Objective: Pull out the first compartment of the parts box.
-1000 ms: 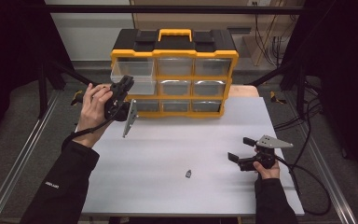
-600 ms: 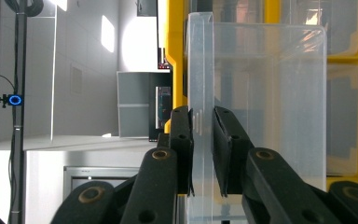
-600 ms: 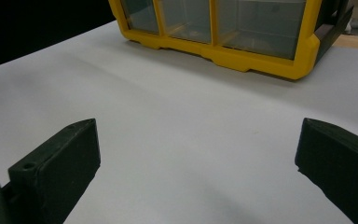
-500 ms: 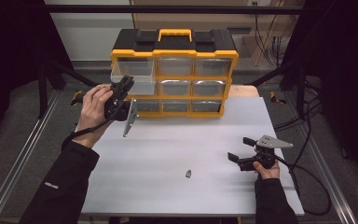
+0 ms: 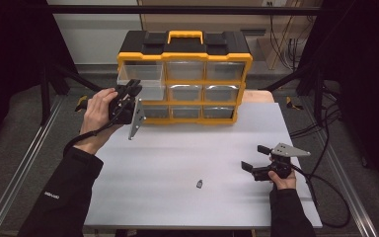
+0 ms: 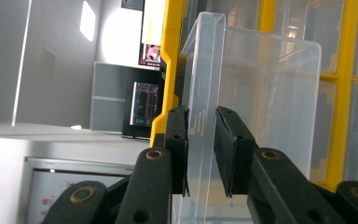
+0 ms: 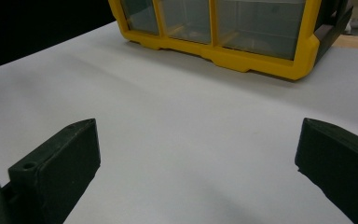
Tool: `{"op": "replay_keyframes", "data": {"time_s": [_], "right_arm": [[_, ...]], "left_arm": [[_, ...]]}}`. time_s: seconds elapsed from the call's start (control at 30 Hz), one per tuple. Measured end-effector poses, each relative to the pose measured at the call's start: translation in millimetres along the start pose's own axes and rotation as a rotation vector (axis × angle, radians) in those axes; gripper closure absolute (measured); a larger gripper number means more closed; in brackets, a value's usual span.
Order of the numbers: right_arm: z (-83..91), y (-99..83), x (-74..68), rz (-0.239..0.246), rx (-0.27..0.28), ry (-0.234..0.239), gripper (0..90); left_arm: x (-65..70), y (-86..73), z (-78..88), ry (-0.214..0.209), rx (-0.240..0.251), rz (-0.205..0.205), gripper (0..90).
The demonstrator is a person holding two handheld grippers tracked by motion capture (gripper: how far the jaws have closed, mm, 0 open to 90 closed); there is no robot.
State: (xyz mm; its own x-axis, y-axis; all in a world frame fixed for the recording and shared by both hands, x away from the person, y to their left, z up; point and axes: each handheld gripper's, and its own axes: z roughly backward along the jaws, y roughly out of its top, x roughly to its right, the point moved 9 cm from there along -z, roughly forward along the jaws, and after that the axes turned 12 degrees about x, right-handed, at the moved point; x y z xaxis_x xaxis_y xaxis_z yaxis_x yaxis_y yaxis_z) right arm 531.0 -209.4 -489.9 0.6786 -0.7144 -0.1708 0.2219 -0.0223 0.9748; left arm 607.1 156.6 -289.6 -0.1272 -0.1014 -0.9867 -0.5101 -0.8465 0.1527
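A yellow and black drawer cabinet (image 5: 185,74) stands at the far side of the white table (image 5: 177,153). Its top left clear drawer (image 5: 140,74) is pulled partway out. My left gripper (image 5: 131,91) is at that drawer's front. In the left gripper view the jaws (image 6: 201,154) hold the drawer's clear front wall (image 6: 205,70) between them. They have just been opening a little, and the pads still look to lie against the plastic. My right gripper (image 5: 253,157) rests open near the table's right front, with only bare table between its jaws (image 7: 196,154).
A small dark part (image 5: 199,183) lies on the table toward the front, left of my right gripper. The cabinet's other drawers (image 7: 256,23) are pushed in. A cable (image 5: 325,187) trails off the table's right edge. Metal rails run along both sides.
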Motion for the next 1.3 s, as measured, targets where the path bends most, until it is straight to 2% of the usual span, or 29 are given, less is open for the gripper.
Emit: {"op": "replay_keyframes", "data": {"time_s": [0.17,0.3,0.37,0.43,0.47,0.57,0.7,0.87,0.93,1.07,1.23,1.3], "right_arm": [[0.0,0.0,-0.1,-0.001,0.0,0.001,0.5],[0.0,-0.1,0.0,-0.001,-0.001,-0.001,0.5],[0.1,0.0,0.0,-0.001,-0.001,0.0,0.5],[0.2,0.3,0.0,-0.001,0.001,0.002,0.5],[0.1,0.4,0.0,-0.001,0.002,0.001,0.5],[0.1,0.2,0.0,-0.002,0.001,0.001,0.5],[0.3,0.5,0.0,-0.002,0.001,0.002,0.5],[0.3,0.5,0.0,-0.002,0.001,0.003,0.5],[0.4,0.6,0.0,-0.003,0.001,0.002,0.5],[0.3,0.6,-0.2,-0.004,0.002,0.004,0.5],[0.2,0.7,-0.4,-0.006,0.003,0.005,0.5],[0.2,0.9,-0.5,-0.006,0.004,0.006,0.5]], "left_arm": [[-0.9,-0.1,0.7,-0.009,0.002,0.096,69.7],[-2.3,-2.1,1.9,-0.008,-0.011,0.208,62.3],[-2.0,-3.7,2.9,-0.012,-0.015,0.296,56.4],[-2.4,-4.9,4.3,-0.012,-0.019,0.366,51.3],[-1.4,-5.2,5.0,-0.022,-0.017,0.417,48.0],[-1.3,-6.5,7.1,-0.024,-0.01,0.52,40.2],[-0.5,-9.1,10.1,-0.02,-0.01,0.677,30.7],[-2.0,-11.8,16.9,-0.007,-0.021,0.797,25.2],[-1.3,-12.5,20.3,-0.008,-0.031,0.87,23.1],[-0.7,-11.9,26.1,-0.002,-0.001,0.985,20.0],[4.0,-13.1,33.0,-0.009,0.017,1.104,16.8],[6.7,-14.0,35.1,-0.007,0.023,1.131,15.0]]}}
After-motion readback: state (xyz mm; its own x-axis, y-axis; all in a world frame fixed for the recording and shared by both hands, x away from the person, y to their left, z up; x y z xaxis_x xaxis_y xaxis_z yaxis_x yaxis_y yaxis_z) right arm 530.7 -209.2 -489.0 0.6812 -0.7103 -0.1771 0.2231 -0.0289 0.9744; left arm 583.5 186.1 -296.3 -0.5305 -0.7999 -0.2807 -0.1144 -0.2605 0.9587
